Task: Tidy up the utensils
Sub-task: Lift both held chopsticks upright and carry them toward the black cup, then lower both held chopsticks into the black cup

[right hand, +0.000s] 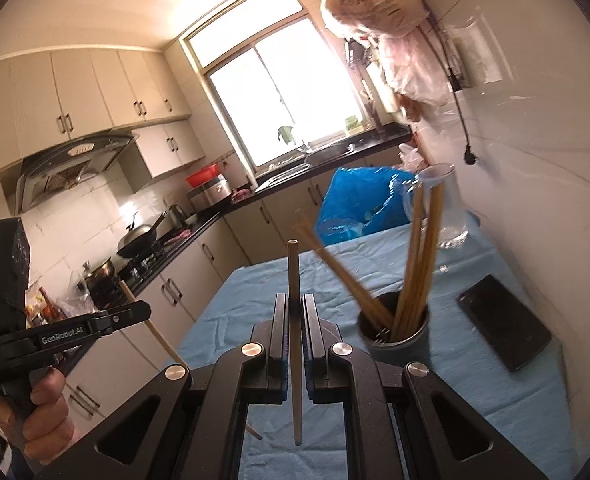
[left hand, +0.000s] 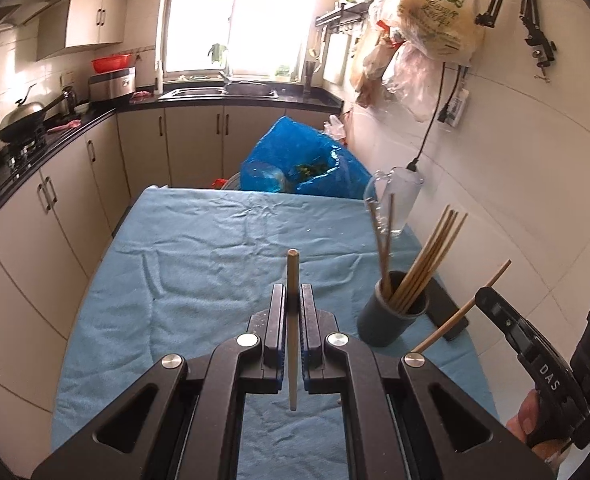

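Observation:
My left gripper (left hand: pixel 293 300) is shut on one wooden chopstick (left hand: pixel 293 280) that stands upright between its pads, above the blue cloth. My right gripper (right hand: pixel 293 308) is shut on another chopstick (right hand: pixel 294 276), also upright. A dark round holder (left hand: pixel 393 314) with several chopsticks leaning in it stands on the cloth to the right of the left gripper; in the right wrist view the holder (right hand: pixel 395 340) is just right of the jaws. In the left wrist view the right gripper (left hand: pixel 485 295) shows at the right edge with its chopstick (left hand: pixel 461 308) slanted. The left gripper (right hand: pixel 145 314) shows at the left of the right wrist view.
A blue cloth (left hand: pixel 199 264) covers the table. A clear glass jug (left hand: pixel 395 200) stands at the far right by the wall. A black phone (right hand: pixel 503 322) lies right of the holder. A blue plastic bag (left hand: pixel 295 160) sits behind the table. Cabinets and a stove run along the left.

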Motion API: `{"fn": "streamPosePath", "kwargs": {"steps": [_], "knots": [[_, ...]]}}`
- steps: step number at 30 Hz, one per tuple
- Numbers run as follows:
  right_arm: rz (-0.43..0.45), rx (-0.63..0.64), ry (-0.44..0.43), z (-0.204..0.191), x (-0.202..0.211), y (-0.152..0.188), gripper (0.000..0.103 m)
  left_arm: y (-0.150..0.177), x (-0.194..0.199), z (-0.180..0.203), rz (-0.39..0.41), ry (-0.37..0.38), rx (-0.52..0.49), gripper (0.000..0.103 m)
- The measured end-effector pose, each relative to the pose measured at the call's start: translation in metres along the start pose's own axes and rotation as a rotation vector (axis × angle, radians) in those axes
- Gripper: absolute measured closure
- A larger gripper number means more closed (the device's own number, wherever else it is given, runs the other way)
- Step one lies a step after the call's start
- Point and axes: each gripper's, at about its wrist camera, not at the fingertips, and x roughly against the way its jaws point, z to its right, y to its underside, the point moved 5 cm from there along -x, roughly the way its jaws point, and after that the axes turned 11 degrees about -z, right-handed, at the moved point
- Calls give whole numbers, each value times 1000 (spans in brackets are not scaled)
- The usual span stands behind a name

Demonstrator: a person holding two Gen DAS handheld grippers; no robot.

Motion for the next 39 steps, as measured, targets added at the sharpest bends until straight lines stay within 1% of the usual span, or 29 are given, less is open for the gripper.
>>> {"fn": "streamPosePath", "kwargs": {"steps": [9, 18, 21, 23, 26, 30, 32, 35, 39], "knots": [[95, -19, 35, 21, 37, -40, 96, -35, 11, 45, 27, 66, -51, 98], [191, -21, 60, 33, 63, -87, 96, -84, 29, 94, 111, 116, -90, 98], [212, -23, 77, 37, 63, -102, 96, -100, 24, 106, 125, 118, -93, 98], [220, -19, 93, 39, 61, -109, 96, -107, 15, 113, 114, 122, -96, 98], [217, -16, 109, 44, 53, -114, 96, -111, -7, 119, 103, 124, -93, 98], [192, -13, 138, 54, 35, -109, 96, -103, -49, 120, 46, 117, -84, 98], [172, 6, 177, 59, 22, -101, 96, -96, -63, 120, 20, 109, -83, 98], [135, 30, 211, 62, 5, -87, 96, -84, -82, 114, -13, 102, -75, 98], [81, 20, 211, 70, -16, -75, 96, -72, -98, 107, -38, 91, -70, 97]]}}
